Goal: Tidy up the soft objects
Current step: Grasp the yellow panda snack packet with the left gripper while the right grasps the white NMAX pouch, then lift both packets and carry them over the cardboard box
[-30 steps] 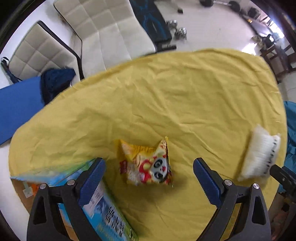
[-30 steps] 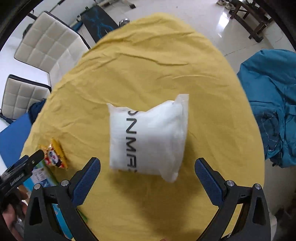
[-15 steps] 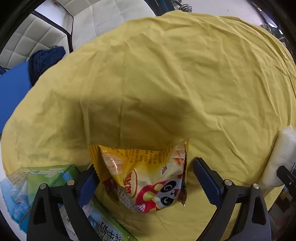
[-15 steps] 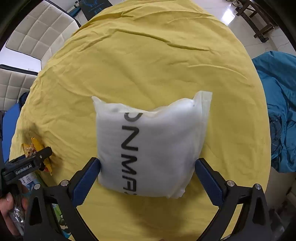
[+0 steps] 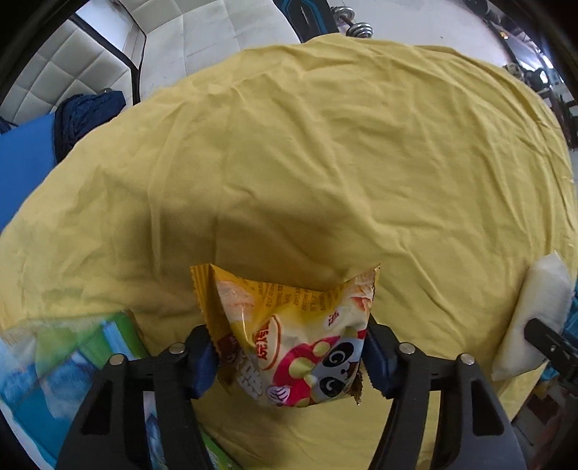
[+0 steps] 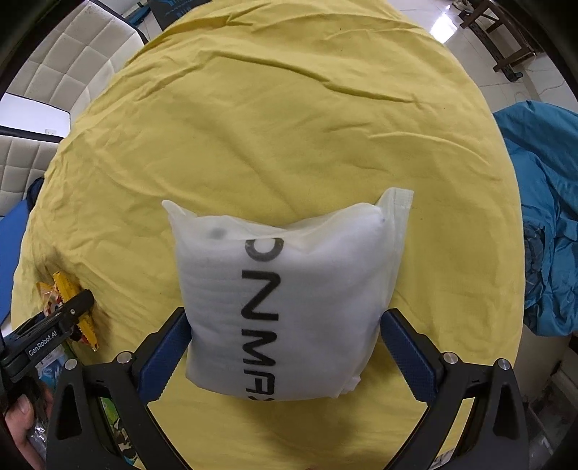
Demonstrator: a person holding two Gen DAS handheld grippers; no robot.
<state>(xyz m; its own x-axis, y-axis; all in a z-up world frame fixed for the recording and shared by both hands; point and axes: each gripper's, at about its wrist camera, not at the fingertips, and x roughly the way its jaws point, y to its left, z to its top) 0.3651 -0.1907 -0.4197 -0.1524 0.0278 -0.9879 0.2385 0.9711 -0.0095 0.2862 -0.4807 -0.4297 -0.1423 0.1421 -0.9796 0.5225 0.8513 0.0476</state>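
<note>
A yellow snack bag with a panda (image 5: 289, 336) lies on the yellow tablecloth (image 5: 325, 162). My left gripper (image 5: 290, 356) has closed on it, with the blue pads pressing both sides. A white padded pouch with black letters (image 6: 285, 300) lies on the cloth (image 6: 289, 108). My right gripper (image 6: 285, 347) has its blue pads against both sides of the pouch. The pouch also shows at the right edge of the left wrist view (image 5: 534, 318). The snack bag and left gripper show at the left of the right wrist view (image 6: 67, 307).
A blue-green printed box (image 5: 65, 358) lies at the table's near left edge. White padded chairs (image 5: 173, 39) stand beyond the table. A blue cloth heap (image 6: 542, 224) lies off the right side. Dumbbells (image 5: 357, 27) lie on the floor.
Both grippers came down and forward over their objects and their jaws narrowed. The left one closed on the snack bag; the right one closed against the white pouch.
</note>
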